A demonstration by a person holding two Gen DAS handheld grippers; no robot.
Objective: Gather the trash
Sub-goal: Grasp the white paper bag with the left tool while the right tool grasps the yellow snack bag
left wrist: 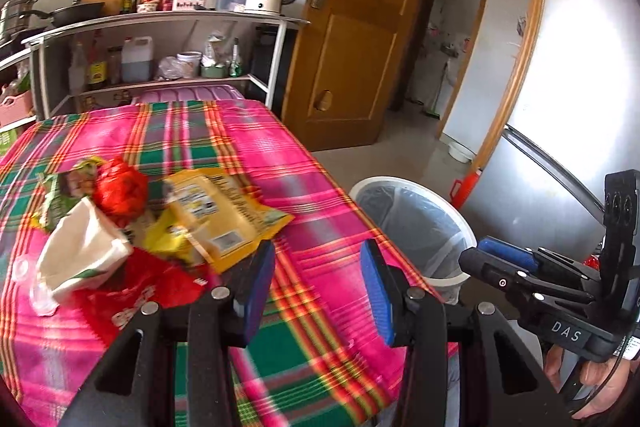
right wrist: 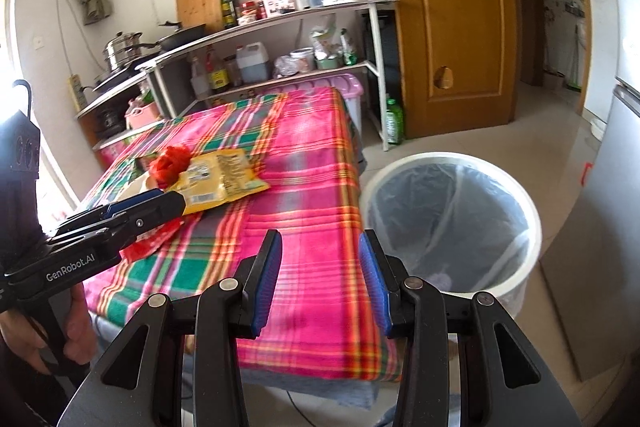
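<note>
**Obs:** Where are you in the job?

**Me:** At the pickup stage, I'd judge. My left gripper hangs over the near part of the table, fingers spread wide with nothing between them. My right gripper is just as wide and just as empty, over the table's edge beside the bin.

**Obs:** And the trash?

**Me:** All in one heap on the far left of the plaid cloth: a yellow packet on top, a red bag crumpled behind it, a white wrapper to the left, a green packet at the back, and a red wrapper flat underneath. A small clear cup stands just beside the white wrapper. The bin sits on the floor off the table's right corner, lined; it looks nearly empty, though I can't see the bottom clearly.

**Obs:** Next move?

**Me:** I'd take the left one forward and left to the yellow packet's near edge, which is closest and lifted slightly, pinch it there, then swing right to the bin. It's thin film, so I'd expect to need a firm closure.
</note>
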